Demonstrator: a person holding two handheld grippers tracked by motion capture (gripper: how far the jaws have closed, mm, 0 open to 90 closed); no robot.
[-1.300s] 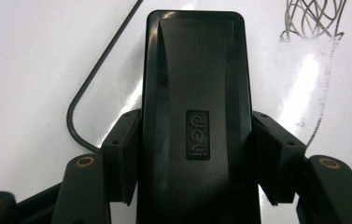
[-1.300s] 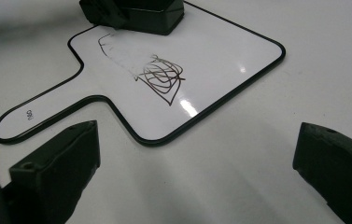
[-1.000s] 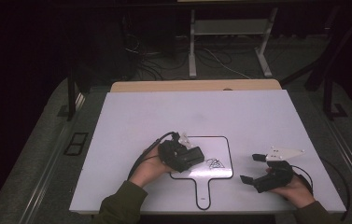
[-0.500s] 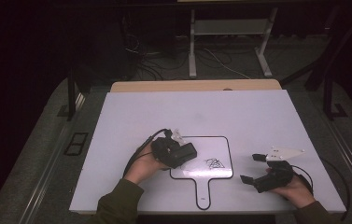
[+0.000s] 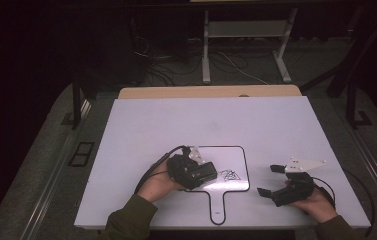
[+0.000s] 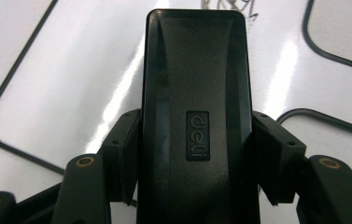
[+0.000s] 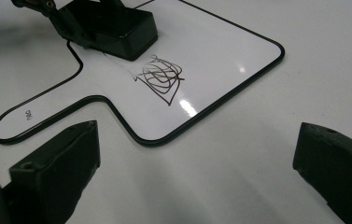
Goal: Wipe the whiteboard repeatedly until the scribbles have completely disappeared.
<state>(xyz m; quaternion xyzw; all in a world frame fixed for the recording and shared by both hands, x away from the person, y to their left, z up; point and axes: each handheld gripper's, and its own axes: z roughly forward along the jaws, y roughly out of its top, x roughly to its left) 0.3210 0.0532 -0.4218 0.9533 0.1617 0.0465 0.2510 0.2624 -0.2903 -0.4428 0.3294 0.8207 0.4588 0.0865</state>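
While clamped, eraser between fingers

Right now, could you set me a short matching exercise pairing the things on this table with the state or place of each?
Things:
1. eraser
2. scribble
3. right gripper
4. whiteboard

States or places:
A. jaws open, holding nothing
B. clamped between the left gripper's jaws
C. lying flat on the white table, handle toward the person
D. dark marks on the shiny surface, just beside the black block

Pairs: 1-B, 2-D, 3-A, 4-C
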